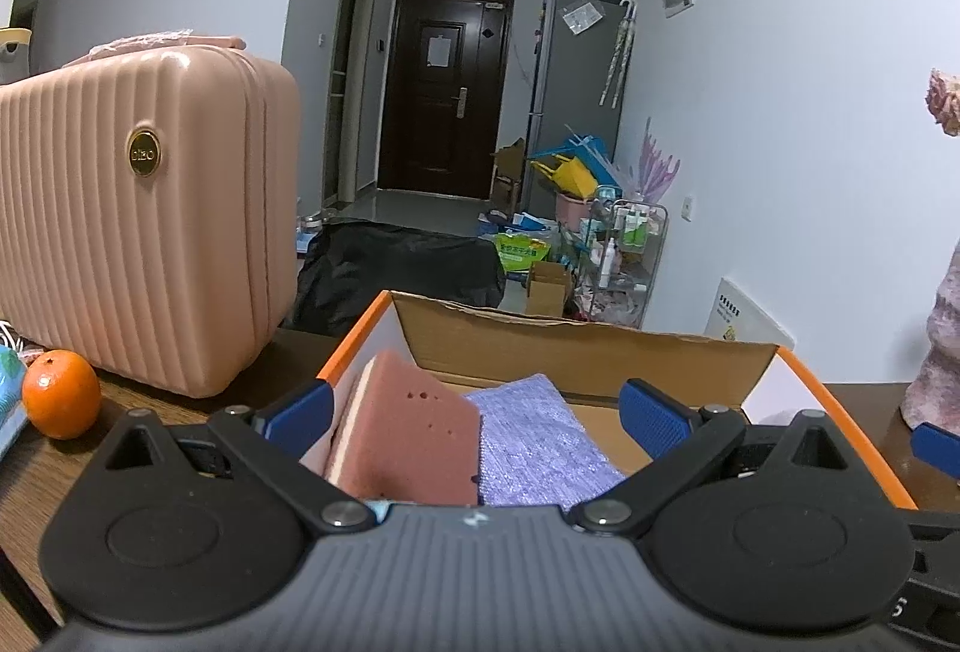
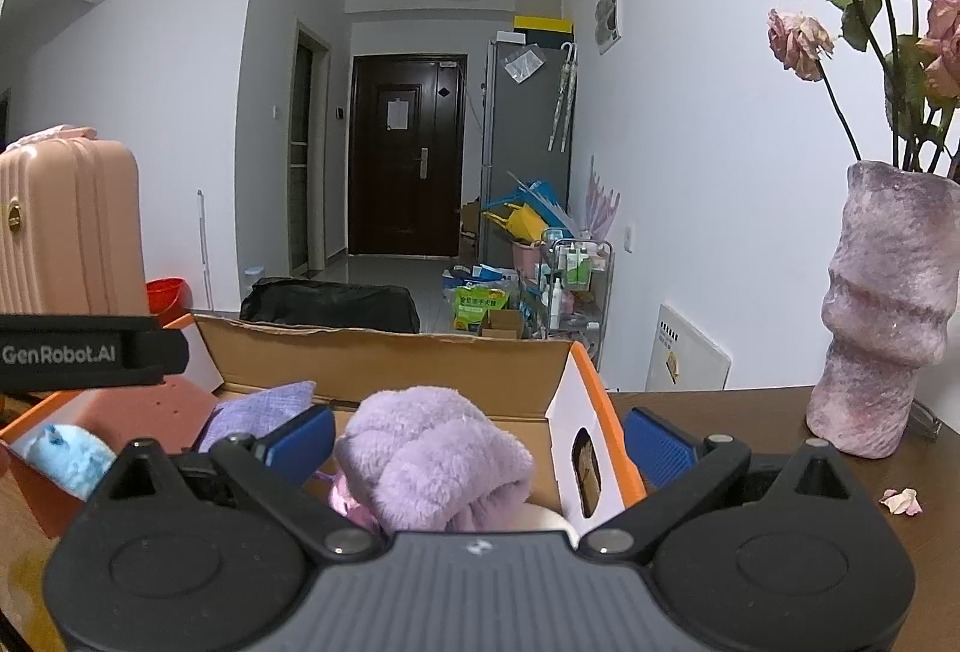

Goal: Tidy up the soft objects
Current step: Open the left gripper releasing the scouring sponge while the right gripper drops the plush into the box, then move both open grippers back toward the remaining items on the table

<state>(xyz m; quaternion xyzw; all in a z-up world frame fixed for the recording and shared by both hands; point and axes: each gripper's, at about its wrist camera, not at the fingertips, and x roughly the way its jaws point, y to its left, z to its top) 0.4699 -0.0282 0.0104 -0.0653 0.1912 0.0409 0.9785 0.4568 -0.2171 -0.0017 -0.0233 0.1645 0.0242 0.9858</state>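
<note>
both your claws stand spread wide and grip nothing. left claw (image 1: 474, 412) hovers over the left half of the cardboard box (image 1: 588, 352), pads either side of the pink sponge (image 1: 408, 442) and the lilac cloth (image 1: 540, 448) but clear of both. right claw (image 2: 480, 439) sits at the box's right end: its left pad is inside, beside the fluffy purple towel (image 2: 432, 460), and its right pad is outside the box wall. neither pad presses on the towel.

progress, as i read it: mostly done. sponge stands on edge against the left wall, cloth lies beside it, towel sits bundled at the right end, and a blue fuzzy item (image 2: 66, 454) is in the near left corner. all four are inside the box (image 2: 384, 358).

left to do: i see no soft item loose on the counter (image 1: 36, 472). something pale pink lies on top of the pink case (image 1: 138, 232), can't tell what it is. the orange (image 1: 60, 394) and vase (image 2: 888, 316) are not soft goods, leave them. a fallen petal (image 2: 900, 502) lies right of the box.

writing: "GenRobot.AI" on the left claw's body in the right view. the gold badge (image 1: 144, 153) on the case is too small to read for sure. a green bag on the far floor has print, unreadable.
</note>
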